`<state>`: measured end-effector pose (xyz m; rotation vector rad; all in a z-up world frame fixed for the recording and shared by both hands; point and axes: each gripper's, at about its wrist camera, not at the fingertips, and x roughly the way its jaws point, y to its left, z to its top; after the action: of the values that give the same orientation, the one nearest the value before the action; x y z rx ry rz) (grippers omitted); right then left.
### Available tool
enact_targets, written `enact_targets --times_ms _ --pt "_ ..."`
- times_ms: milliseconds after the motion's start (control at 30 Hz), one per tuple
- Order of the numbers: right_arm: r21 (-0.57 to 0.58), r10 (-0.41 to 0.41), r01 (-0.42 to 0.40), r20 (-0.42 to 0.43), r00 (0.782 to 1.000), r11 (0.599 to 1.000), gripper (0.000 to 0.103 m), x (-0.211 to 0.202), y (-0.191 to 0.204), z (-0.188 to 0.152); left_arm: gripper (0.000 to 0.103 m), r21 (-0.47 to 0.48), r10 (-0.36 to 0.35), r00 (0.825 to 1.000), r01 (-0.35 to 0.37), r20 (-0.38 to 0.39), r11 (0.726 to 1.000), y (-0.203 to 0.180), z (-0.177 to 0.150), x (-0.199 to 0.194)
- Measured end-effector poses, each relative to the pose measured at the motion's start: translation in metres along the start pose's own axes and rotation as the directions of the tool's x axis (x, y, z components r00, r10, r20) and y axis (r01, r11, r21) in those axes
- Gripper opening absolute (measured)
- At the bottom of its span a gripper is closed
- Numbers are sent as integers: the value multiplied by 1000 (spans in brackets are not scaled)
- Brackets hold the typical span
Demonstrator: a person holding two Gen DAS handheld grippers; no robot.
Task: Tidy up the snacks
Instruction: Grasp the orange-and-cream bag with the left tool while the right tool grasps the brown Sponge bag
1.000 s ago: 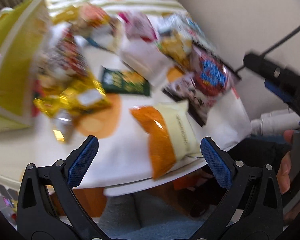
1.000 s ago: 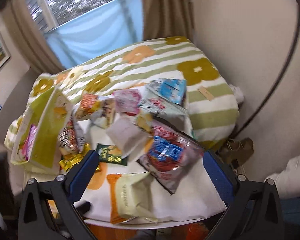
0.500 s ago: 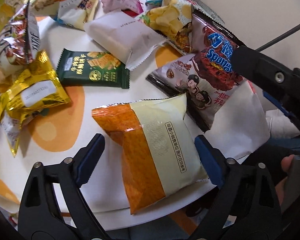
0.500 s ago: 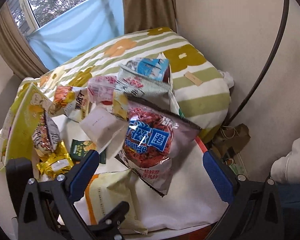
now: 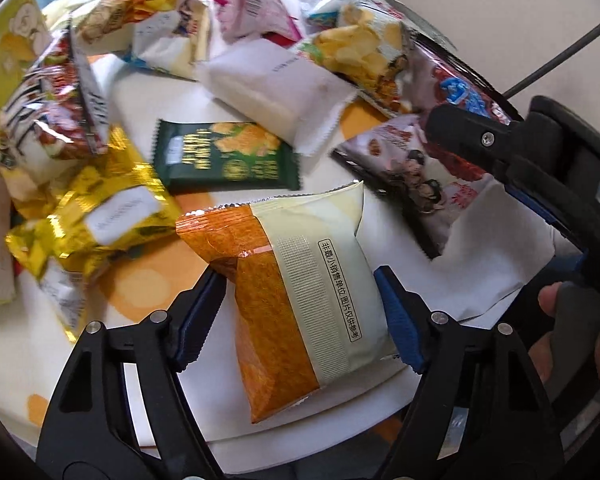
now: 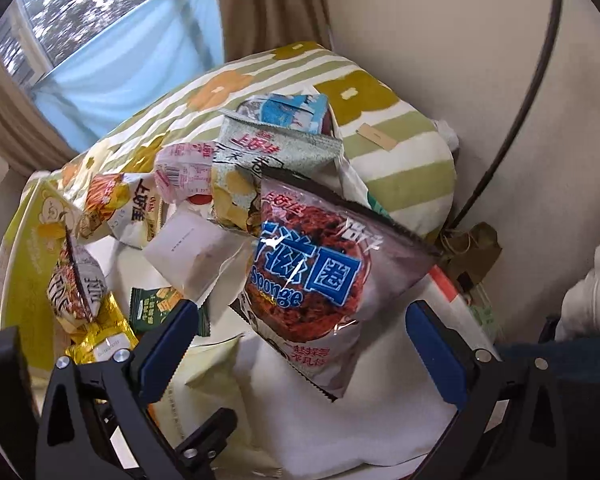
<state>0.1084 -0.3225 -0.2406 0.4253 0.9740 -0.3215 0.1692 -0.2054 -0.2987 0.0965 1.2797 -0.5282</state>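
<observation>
Many snack packets lie on a white table with orange shapes (image 5: 148, 288). My left gripper (image 5: 300, 316) is open, its blue pads either side of an orange and cream packet (image 5: 300, 300) at the table's near edge; I cannot tell if they touch it. My right gripper (image 6: 300, 340) is open above a large purple and red "Sponge" bag (image 6: 316, 280), which also shows in the left wrist view (image 5: 420, 168). Nearby lie a dark green cracker packet (image 5: 228, 156), a gold packet (image 5: 100, 216) and a white packet (image 5: 276, 88).
A yellow-green box (image 6: 24, 248) stands at the table's left. More bags (image 6: 268, 148) pile at the back against a striped floral cushion (image 6: 400, 160). A wall with a black cable (image 6: 520, 100) is on the right. The right gripper's body (image 5: 540, 168) shows in the left view.
Both grippers have moved forward and down towards the table. The left one now straddles the orange and cream packet; the right one has closed in over the Sponge bag.
</observation>
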Motion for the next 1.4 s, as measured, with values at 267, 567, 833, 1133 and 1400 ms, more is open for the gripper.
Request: enact_targets --times_ms 267,567,833,1133,1400 --pt "125 -18 17 7 1000 992 103 20 0 0 73 47 40 999 -40 12 998 29 8 -9" --pt "167 -47 46 4 999 985 81 38 -7 9 73 81 40 999 -41 12 996 24 23 5" --pt "174 -21 23 -13 1000 984 64 37 -13 6 64 91 13 1000 -14 12 996 2 2 0" --pt "131 29 -30 8 1000 991 55 20 -17 6 59 85 0 1000 -2 28 996 -14 -12 -14" --pt "68 54 -56 45 998 996 55 -3 -15 8 58 55 -17 997 13 76 998 -15 -17 -37"
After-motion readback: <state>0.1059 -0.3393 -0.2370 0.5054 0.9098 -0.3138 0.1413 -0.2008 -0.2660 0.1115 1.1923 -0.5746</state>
